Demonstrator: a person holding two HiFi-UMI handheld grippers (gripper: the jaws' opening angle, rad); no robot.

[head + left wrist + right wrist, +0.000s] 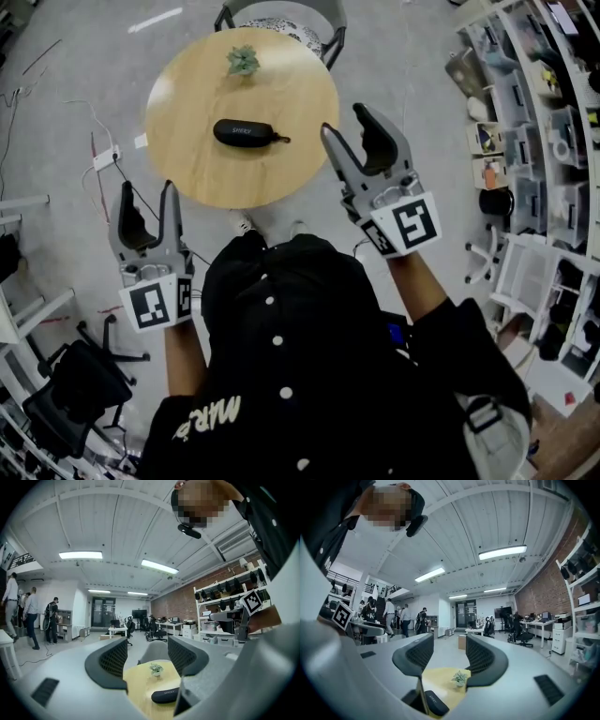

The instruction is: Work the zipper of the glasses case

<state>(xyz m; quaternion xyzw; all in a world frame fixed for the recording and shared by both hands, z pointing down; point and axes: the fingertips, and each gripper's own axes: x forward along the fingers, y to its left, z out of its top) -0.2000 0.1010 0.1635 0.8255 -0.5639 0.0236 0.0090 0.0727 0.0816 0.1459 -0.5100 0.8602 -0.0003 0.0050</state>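
Head view, steeply down onto a round light-wood table [187,159], with a grey chair [323,17] tucked in at its far edge. Nearer, and well short of the tabletop: the grey two-jaw left gripper [147,192], low at the left, jaws spread with nothing between them. Higher, just beside the table's right rim: the matching right gripper [345,120], likewise spread and empty. Near the tabletop's middle, lying flat: the black oblong zip-up glasses case [246,132], touched by neither tool. Beyond it, toward the chair, a small green potted plant [243,61]. At the case's right end, a thin dark tab [284,140], probably the zipper pull, though too small to be sure. Reads as the approach step, zipper not yet worked. Calls next for lowering both tools: one to pin the case's body, the other to pinch that tab and draw it along the seam.
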